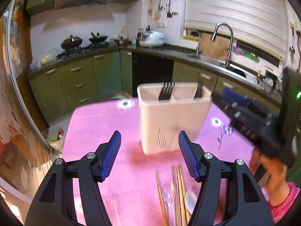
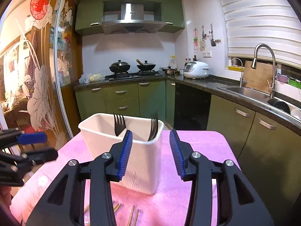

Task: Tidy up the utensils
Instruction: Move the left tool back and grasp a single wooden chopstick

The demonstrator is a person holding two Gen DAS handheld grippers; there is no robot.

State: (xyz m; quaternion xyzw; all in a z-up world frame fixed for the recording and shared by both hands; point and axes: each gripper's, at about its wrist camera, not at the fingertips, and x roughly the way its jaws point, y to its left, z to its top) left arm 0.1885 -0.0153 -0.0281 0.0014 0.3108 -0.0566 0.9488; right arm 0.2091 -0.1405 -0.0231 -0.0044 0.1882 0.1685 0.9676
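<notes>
A: Where is the white utensil holder [image 2: 120, 150] found?

B: It is stood upright on the pink tablecloth [image 1: 112, 131], near the cloth's far end. Two black forks are held in it, tines up: one fork [image 2: 119, 124] is leaned against the divider near the holder's middle, the other fork [image 2: 153, 129] is stood in the compartment at the holder's right end, as seen from the right wrist.

A: And the loose utensils?

B: Wooden chopsticks [image 1: 179, 194] are laid on the cloth on the near side of the holder, with a clear plastic spoon [image 1: 168, 192] between them and a white spoon [image 1: 191, 200] just beside them.

A: How is the left gripper [image 1: 149, 153] seen?

B: Its blue pads are spread apart, and nothing is pinched between them. It is held on the near side of the holder, above the chopsticks.

A: The right gripper [image 2: 150, 153]?

B: Its fingers are parted, with a clear gap between the pads; nothing is gripped. It is held close to the holder's right end, the left pad [image 2: 125, 154] overlapping the holder's wall in view; whether it is touched cannot be told. A hand [image 1: 270, 177] in a pink sleeve is seen on its handle.
</notes>
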